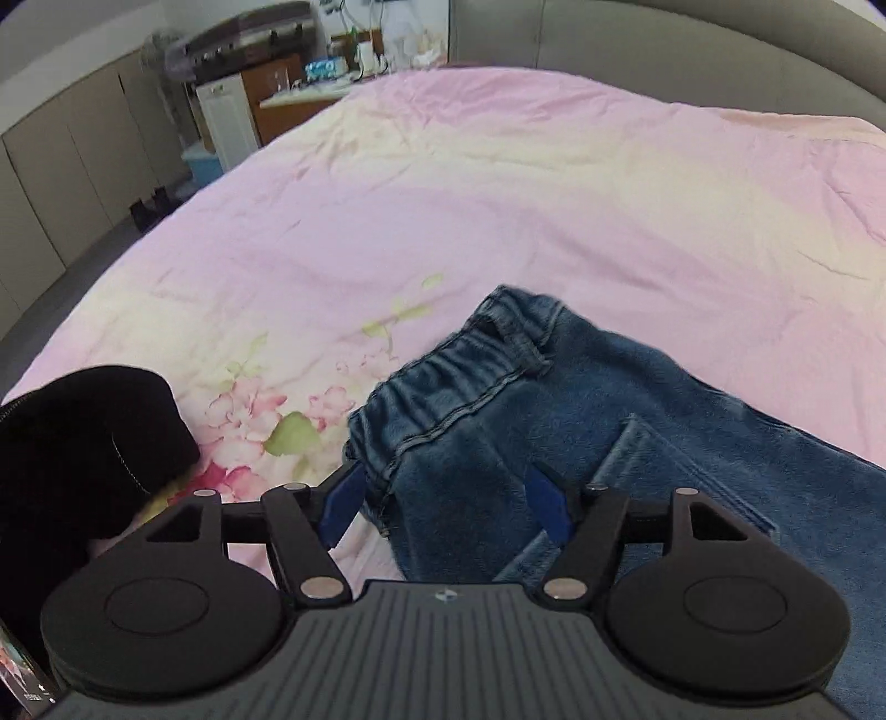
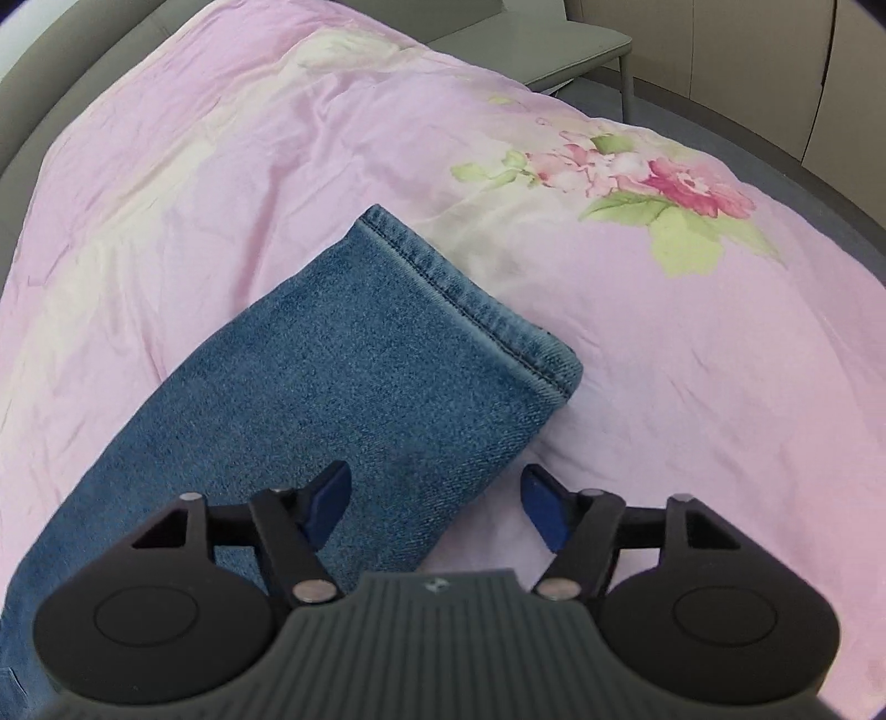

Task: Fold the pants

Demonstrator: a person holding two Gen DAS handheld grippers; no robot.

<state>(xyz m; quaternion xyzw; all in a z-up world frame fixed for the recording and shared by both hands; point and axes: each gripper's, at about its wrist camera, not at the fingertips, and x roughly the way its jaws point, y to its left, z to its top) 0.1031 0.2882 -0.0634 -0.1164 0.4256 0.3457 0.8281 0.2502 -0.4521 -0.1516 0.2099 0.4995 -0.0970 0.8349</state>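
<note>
Blue denim pants (image 1: 581,421) lie on a pink floral bed cover (image 1: 443,194). In the left wrist view the elastic waistband (image 1: 459,365) and a back pocket show. My left gripper (image 1: 446,501) is open, its blue fingers straddling the waist corner just above the cloth. In the right wrist view the leg end of the pants (image 2: 354,376) with its stitched hem (image 2: 470,304) lies flat on the bed cover (image 2: 692,387). My right gripper (image 2: 437,501) is open, its left finger over the denim, its right finger over the cover.
A black garment or bag (image 1: 83,448) lies at the bed's left edge. Cabinets and a cluttered desk (image 1: 310,83) stand beyond the bed. A grey headboard (image 1: 720,50) curves behind. A grey bench (image 2: 559,50) stands past the bed's far side.
</note>
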